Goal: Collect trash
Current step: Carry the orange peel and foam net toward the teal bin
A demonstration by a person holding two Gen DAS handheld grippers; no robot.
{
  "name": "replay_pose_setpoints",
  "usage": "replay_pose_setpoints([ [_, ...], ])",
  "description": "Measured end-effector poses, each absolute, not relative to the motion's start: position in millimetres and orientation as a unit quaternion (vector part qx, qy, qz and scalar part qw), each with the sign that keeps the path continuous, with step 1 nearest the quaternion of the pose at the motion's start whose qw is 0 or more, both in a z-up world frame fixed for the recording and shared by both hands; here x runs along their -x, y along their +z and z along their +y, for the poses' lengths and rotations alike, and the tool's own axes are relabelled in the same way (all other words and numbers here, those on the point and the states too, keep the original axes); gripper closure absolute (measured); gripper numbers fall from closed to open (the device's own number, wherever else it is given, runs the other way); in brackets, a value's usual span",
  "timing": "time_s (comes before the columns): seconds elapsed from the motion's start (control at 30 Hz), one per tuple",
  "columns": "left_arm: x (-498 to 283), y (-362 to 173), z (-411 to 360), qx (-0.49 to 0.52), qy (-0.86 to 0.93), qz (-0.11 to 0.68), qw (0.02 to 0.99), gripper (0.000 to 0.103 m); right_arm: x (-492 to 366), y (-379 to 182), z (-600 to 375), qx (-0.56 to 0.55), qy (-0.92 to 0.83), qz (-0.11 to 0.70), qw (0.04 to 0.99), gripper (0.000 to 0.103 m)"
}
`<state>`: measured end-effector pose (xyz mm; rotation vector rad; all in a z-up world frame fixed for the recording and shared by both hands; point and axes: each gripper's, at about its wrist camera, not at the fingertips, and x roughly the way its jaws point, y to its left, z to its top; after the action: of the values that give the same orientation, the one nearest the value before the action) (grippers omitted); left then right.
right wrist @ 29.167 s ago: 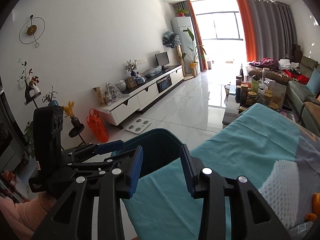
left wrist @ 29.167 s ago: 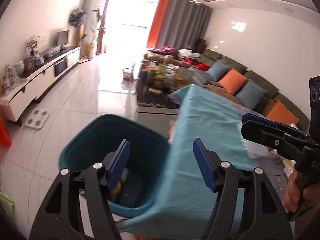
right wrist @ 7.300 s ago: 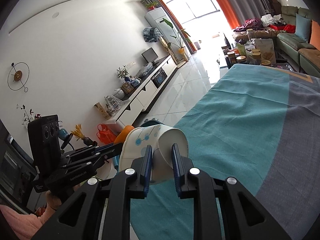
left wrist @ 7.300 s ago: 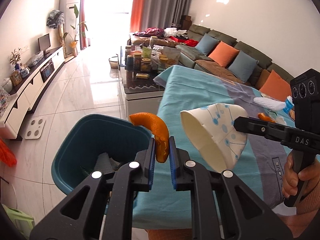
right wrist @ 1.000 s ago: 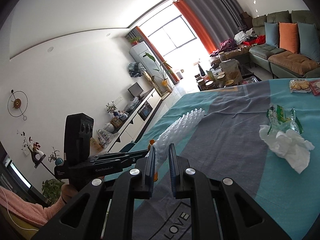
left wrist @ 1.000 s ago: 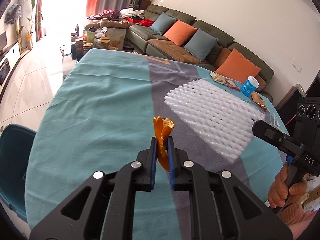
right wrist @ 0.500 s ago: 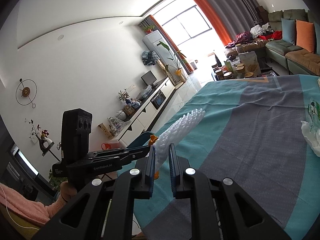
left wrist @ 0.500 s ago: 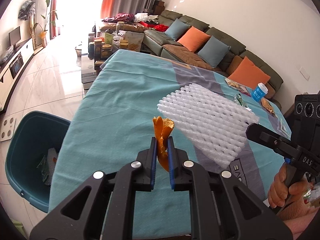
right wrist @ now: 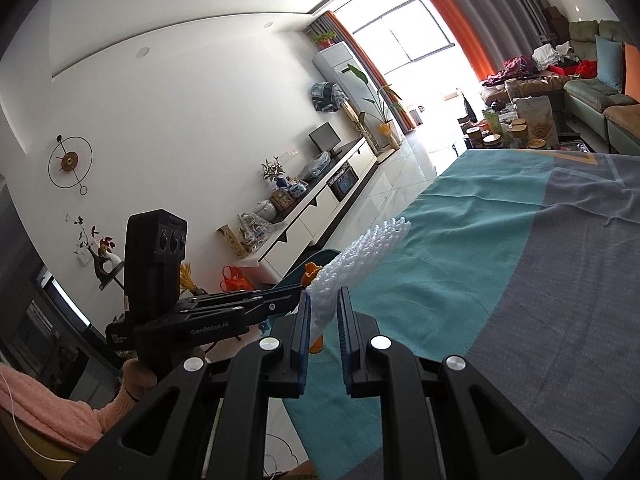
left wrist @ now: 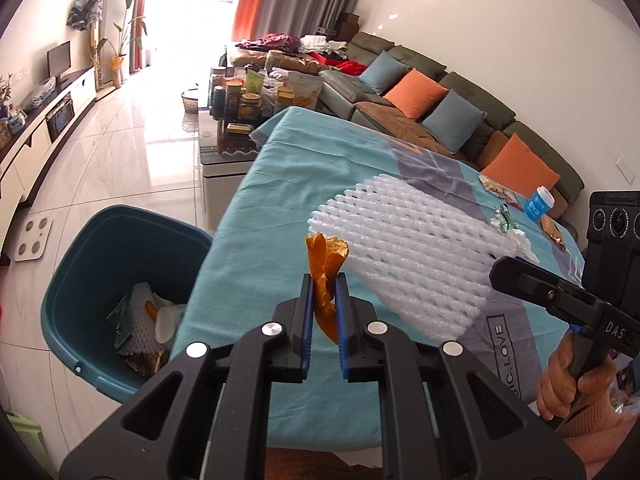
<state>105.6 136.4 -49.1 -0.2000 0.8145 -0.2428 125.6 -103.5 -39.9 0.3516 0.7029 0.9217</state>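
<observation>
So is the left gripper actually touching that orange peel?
Touching: in the left wrist view the left gripper has both blue pads pressed against the orange peel.

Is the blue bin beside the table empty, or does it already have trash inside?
Not empty. The blue bin already holds a white foam net, a paper cup and some wrappers at its bottom.

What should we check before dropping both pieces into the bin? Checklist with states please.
1. Left tool shut on orange peel: ok.
2. Right tool shut on white foam net: ok.
3. Teal bin open, room above the trash inside: ok.
4. Peel over the bin mouth: not ok, over the tablecloth.
5. Foam net over the bin: not ok.
6. Foam net will fit flat: cannot tell.
</observation>
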Motion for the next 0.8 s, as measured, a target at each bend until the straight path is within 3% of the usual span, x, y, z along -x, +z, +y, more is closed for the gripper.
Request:
replay_pose_setpoints([
  [0.8, -98, -52, 263, 0.144, 0.009, 0.383, 0.912, 0.092, -144, -37, 2, -0.126, 0.491, 0.366, 0.78, 0.091],
])
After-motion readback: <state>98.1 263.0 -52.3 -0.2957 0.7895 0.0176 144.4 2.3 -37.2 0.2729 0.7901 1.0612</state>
